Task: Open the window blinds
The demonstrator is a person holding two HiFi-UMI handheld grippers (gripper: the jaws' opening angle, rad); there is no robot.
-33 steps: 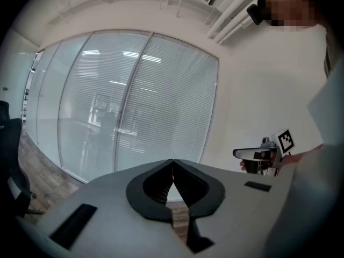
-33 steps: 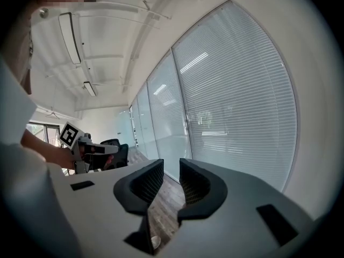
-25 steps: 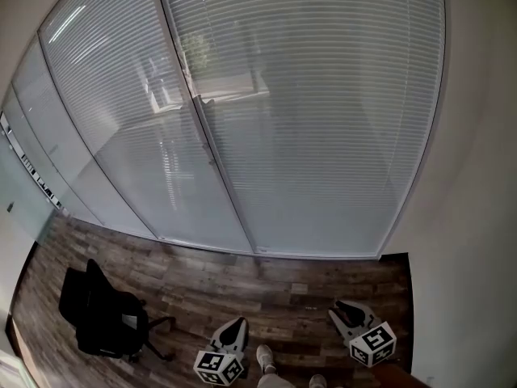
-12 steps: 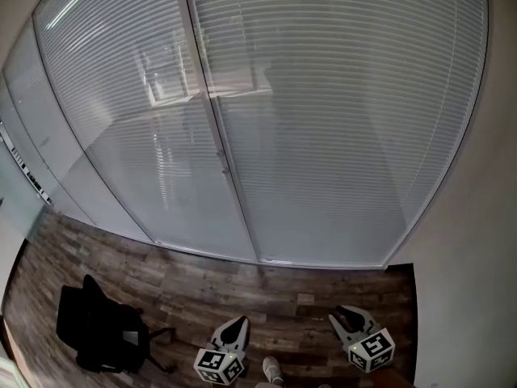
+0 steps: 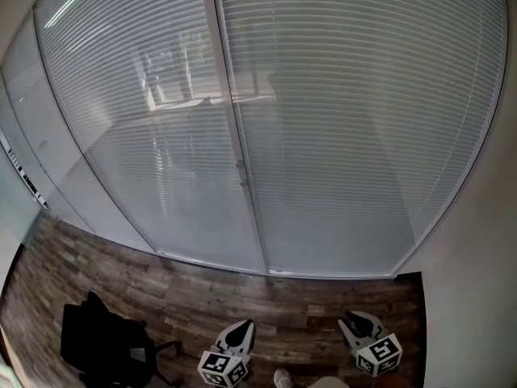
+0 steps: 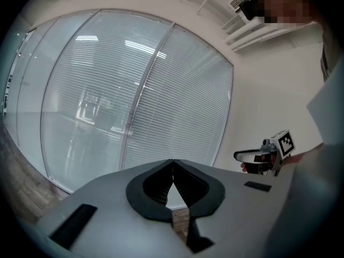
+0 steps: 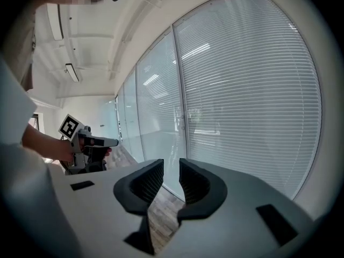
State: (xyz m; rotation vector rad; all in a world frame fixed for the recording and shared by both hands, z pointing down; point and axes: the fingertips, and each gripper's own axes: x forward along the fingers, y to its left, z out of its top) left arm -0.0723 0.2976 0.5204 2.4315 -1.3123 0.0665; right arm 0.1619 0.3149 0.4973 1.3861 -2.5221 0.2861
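Note:
White slatted blinds (image 5: 347,120) hang with their slats turned flat behind tall glass panels split by a pale upright frame (image 5: 234,136). A small fitting (image 5: 242,168) sits on that frame at mid height. Both grippers are low in the head view, well short of the glass. My left gripper (image 5: 245,326) is shut, its tips touching with nothing between them (image 6: 172,162). My right gripper (image 5: 354,318) stands open with an empty gap between its jaws (image 7: 171,168). The blinds (image 6: 183,101) also fill the left gripper view, and the blinds (image 7: 252,90) fill the right gripper view.
A black office chair (image 5: 105,346) stands on the wood-plank floor (image 5: 202,289) at lower left. A plain beige wall (image 5: 485,297) closes the right side. More glass panels (image 5: 32,160) run off to the left. A shoe (image 5: 283,377) shows at the bottom edge.
The window has come nearer and the frame has shifted right in the view. Both grippers have moved forward with the person toward the glass. Neither gripper's jaws have changed.

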